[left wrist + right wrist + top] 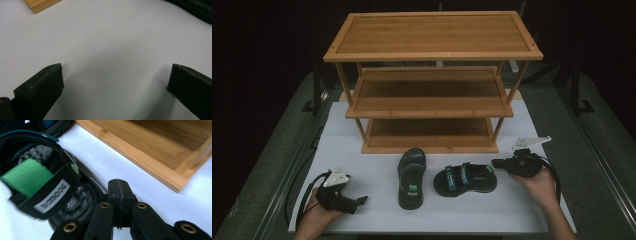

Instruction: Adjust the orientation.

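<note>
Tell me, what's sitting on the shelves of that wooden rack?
Nothing shows on the three shelves of the wooden rack. The back of the lower shelves is shadowed and partly covered. Both sandals lie on the white table.

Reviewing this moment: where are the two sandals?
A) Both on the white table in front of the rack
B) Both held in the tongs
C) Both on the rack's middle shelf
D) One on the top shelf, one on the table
A: the left sandal and the right sandal lie side by side on the white table, just in front of the wooden rack, whose shelves are bare.
</note>
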The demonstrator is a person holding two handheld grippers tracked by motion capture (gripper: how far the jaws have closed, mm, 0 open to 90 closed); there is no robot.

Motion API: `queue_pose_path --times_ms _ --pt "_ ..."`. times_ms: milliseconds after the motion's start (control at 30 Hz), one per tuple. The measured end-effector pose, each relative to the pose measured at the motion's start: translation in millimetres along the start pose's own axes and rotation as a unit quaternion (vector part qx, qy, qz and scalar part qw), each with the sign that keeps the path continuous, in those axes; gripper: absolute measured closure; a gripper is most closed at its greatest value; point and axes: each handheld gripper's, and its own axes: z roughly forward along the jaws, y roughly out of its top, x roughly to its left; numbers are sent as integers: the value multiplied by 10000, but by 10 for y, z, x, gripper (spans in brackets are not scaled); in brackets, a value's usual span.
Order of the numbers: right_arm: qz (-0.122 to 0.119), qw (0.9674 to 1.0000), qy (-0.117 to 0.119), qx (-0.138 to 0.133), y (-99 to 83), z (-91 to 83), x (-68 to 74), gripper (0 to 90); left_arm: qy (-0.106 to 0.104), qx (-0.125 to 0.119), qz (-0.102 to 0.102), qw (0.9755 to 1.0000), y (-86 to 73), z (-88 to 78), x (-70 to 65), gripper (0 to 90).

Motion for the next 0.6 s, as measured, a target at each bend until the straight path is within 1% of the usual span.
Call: queue_pose_path --times_ms 67,133,200,233,300,367,600 --pt "-30 10000 52 2 -1 70 -16 896 1 0 3 10000 0 0 0 0" --pt "-19 9999 153 3 -14 148 -41 896 1 0 2 10000 0 0 0 0" --pt "-45 9997 243 77 -34 205 -46 898 2 -2 3 10000 -1 0 0 0" --pt "-62 9997 223 55 -40 203 -39 898 4 -2 5 10000 -1 -1 -1 0" --pt "-91 9995 276 113 -50 176 -27 897 4 -1 5 10000 -1 -1 -1 0" --pt "-105 9996 259 84 -78 161 -6 898 4 -3 5 10000 -1 -1 -1 0" --pt "-135 9993 293 176 -175 64 126 898 5 -1 6 10000 -1 -1 -1 0"
